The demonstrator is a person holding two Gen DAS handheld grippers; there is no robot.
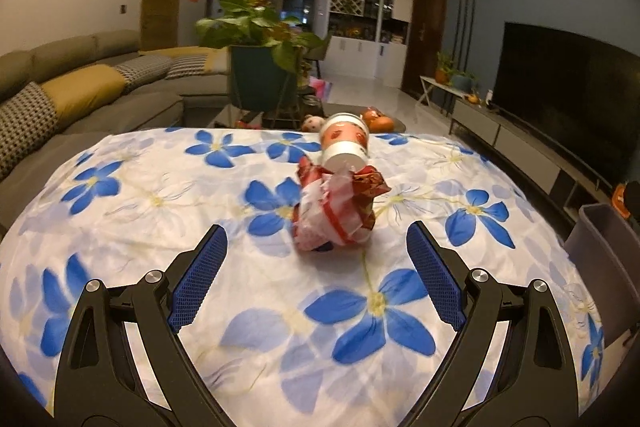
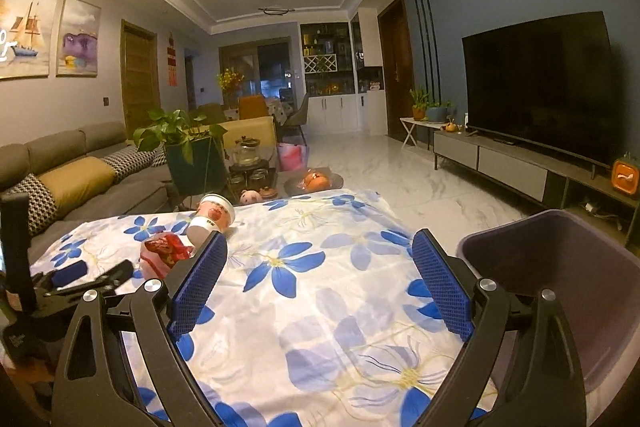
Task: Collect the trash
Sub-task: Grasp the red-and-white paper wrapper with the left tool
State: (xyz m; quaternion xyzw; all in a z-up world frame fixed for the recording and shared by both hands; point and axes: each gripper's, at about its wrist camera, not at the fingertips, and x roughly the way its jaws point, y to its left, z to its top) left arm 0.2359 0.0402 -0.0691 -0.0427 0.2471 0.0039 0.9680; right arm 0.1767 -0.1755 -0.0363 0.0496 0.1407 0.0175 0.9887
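The left gripper (image 1: 316,251) hovers low over the table (image 1: 160,187), which wears a white cloth printed with blue flowers; its blue-padded jaws stand wide apart with nothing between them. Just ahead of them lies a crumpled red-and-white wrapper (image 1: 336,211), its print too creased and blurred to read. Touching the wrapper's far side, a paper cup (image 1: 345,143) lies tipped over, base toward the camera, with red markings on its wall that cannot be made out.

The right gripper (image 2: 320,251) is also spread open and empty, over the cloth nearer the table's right edge. In its view the cup (image 2: 212,217) and wrapper (image 2: 164,253) sit off to the left, partly behind the left finger; the characters on the cup are too small to read. A grey bin (image 2: 560,267) stands just beside the table's right edge, its mouth open and nothing visible inside. The other gripper's black frame shows at the far left.
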